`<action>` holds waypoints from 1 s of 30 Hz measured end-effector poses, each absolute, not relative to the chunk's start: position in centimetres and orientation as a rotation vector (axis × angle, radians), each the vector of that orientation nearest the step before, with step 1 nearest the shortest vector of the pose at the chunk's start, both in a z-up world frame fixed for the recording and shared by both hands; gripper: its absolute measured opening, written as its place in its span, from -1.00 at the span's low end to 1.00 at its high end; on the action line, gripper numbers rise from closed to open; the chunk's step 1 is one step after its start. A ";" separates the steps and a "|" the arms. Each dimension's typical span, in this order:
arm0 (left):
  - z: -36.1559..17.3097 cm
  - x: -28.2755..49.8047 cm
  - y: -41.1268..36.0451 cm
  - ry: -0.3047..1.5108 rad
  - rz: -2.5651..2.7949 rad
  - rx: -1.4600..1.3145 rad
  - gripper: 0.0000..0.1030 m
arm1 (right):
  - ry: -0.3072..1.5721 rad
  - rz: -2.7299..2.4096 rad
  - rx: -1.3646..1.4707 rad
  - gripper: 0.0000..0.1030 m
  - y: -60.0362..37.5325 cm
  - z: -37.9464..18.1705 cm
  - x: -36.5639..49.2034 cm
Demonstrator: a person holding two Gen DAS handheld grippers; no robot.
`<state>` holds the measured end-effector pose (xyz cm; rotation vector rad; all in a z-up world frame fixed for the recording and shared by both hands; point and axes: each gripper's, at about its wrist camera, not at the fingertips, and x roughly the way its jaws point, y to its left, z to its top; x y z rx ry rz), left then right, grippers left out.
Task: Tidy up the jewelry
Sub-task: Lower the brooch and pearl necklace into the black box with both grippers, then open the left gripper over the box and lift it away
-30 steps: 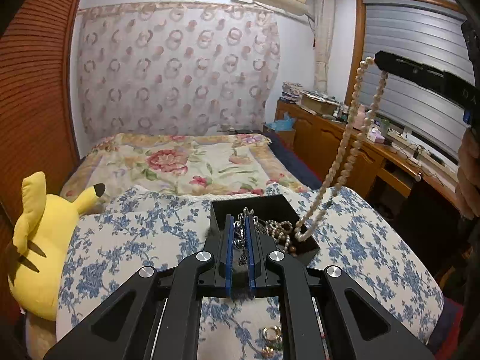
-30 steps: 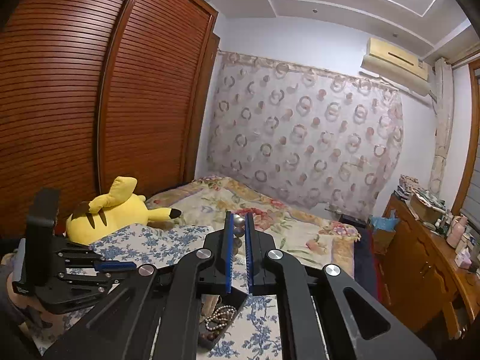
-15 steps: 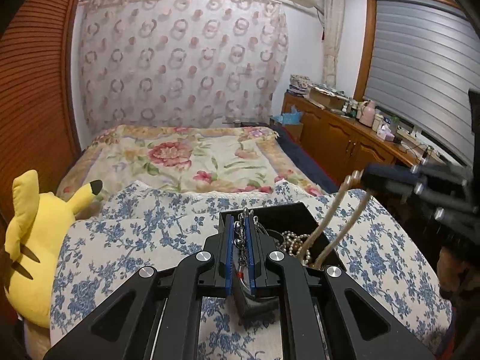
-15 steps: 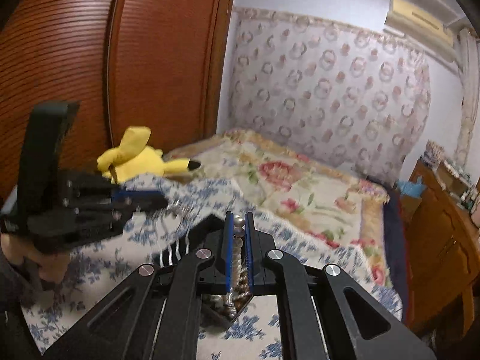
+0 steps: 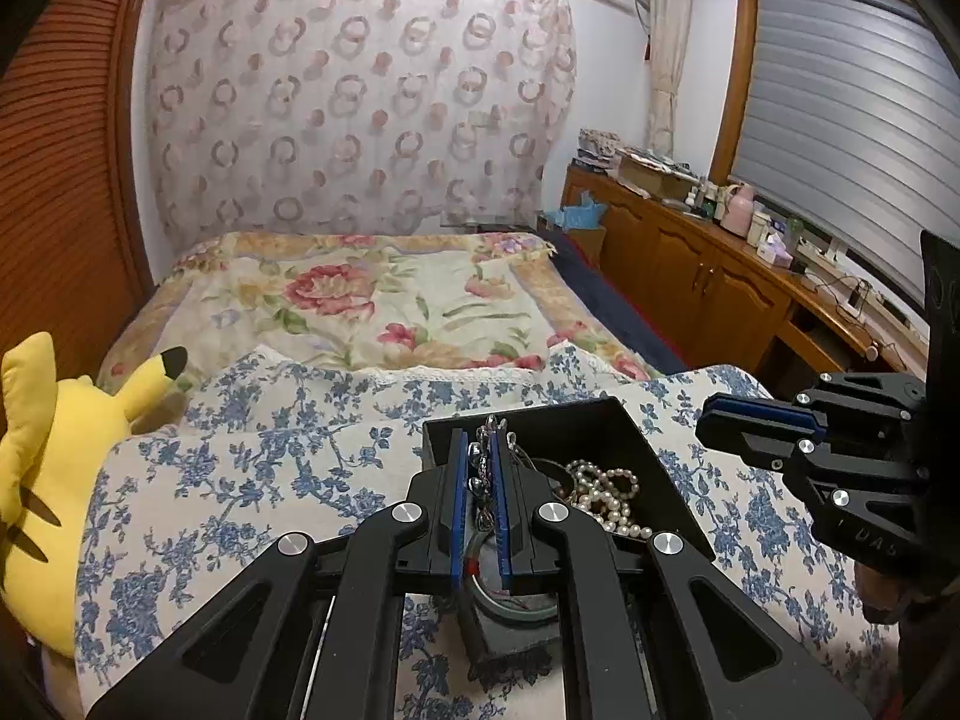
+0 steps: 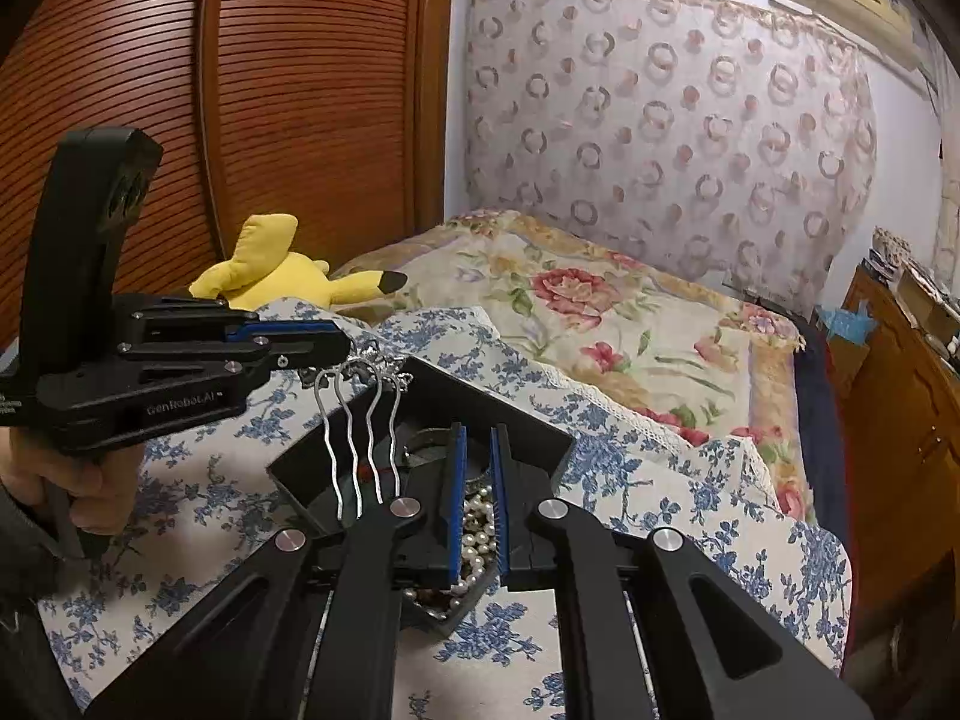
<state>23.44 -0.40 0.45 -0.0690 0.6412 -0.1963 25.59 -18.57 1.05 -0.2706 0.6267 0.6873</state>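
My left gripper [image 5: 478,450] has its jaws pressed nearly together on the ornamented head of a silver hair comb [image 6: 360,432]. From the right-hand view, the comb's four wavy prongs hang straight down from that grip, so its long axis is close to upright.

The black box [image 5: 651,456] sits on the blue-flowered quilt [image 5: 252,480] of the bed, directly below those prongs. Their tips hang over the box's corner nearest my left hand, apparently just above or just inside the rim; I cannot tell which. So the comb goes down and slightly toward the box's middle, and the left hand is the one placed to do it.

My right gripper [image 6: 477,438] is at the opposite side of the box, its jaws almost closed with only a narrow slit between them. The pearl necklace [image 5: 606,492] lies heaped inside the box against its right wall. Pearls show through the slit, but from the left-hand view nothing hangs from those jaws, so I judge them empty, though I cannot be sure.
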 end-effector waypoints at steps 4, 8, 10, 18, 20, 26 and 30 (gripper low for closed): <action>0.1 24.1 -0.7 0.651 -0.206 -0.074 -0.87 | 0.646 0.678 -0.264 -0.82 -18.8 0.2 26.2; -0.3 24.4 -1.0 0.659 -0.218 -0.073 -0.87 | 0.655 0.674 -0.262 -0.82 -19.3 -0.5 26.2; -0.6 24.5 -1.1 0.667 -0.223 -0.071 -0.87 | 0.659 0.675 -0.260 -0.82 -19.3 -0.7 26.2; -1.4 24.9 -1.6 0.694 -0.223 -0.052 -0.85 | 0.660 0.677 -0.261 -0.82 -19.4 -0.8 26.1; -1.2 24.8 -1.5 0.690 -0.226 -0.055 -0.86 | 0.661 0.675 -0.259 -0.82 -19.3 -0.8 25.9; -0.8 24.5 -1.5 0.685 -0.223 -0.052 -0.76 | 0.663 0.668 -0.257 -0.82 -19.9 -0.9 25.1; -0.4 23.0 -1.4 0.671 -0.220 -0.045 -0.40 | 0.664 0.664 -0.246 -0.82 -20.3 -1.0 23.7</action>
